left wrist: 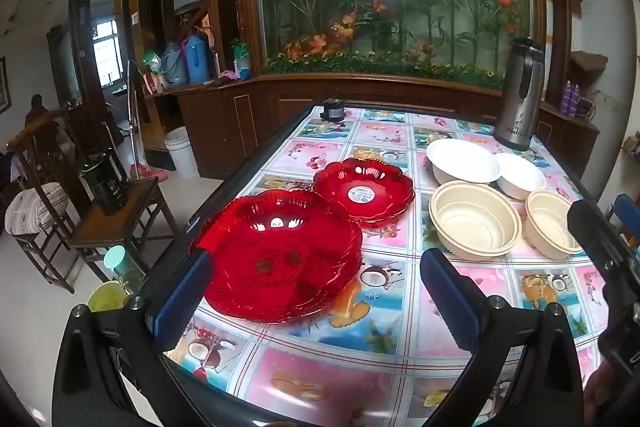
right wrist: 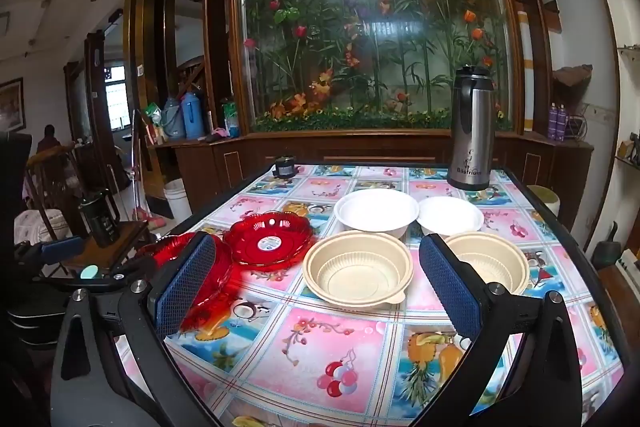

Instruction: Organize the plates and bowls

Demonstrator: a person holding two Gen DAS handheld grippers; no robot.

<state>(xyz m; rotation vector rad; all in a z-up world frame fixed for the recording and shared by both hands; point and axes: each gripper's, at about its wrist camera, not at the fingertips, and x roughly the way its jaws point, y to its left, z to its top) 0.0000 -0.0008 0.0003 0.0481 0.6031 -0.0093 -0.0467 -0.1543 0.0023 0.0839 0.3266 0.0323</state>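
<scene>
Left wrist view showed the left gripper [left wrist: 316,291] with jaws wide and empty, the large red plate [left wrist: 280,255] on the desk [left wrist: 360,367] just ahead between them. The right gripper [right wrist: 316,281] was equally wide, with the tan bowl [right wrist: 358,269] ahead between its jaws. Glossy, shallow rims could slip from the pads, and the plate sat near the desk's left edge.

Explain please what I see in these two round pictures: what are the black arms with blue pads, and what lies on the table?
Each picture comes from a camera on a hand-held two-finger tool. The left tool looks over the large red glass plate. The right tool faces the large beige plastic bowl. Both stand open and hold nothing. Also on the flowered table: a small red plate, a small beige bowl, two white bowls and a steel flask.
</scene>
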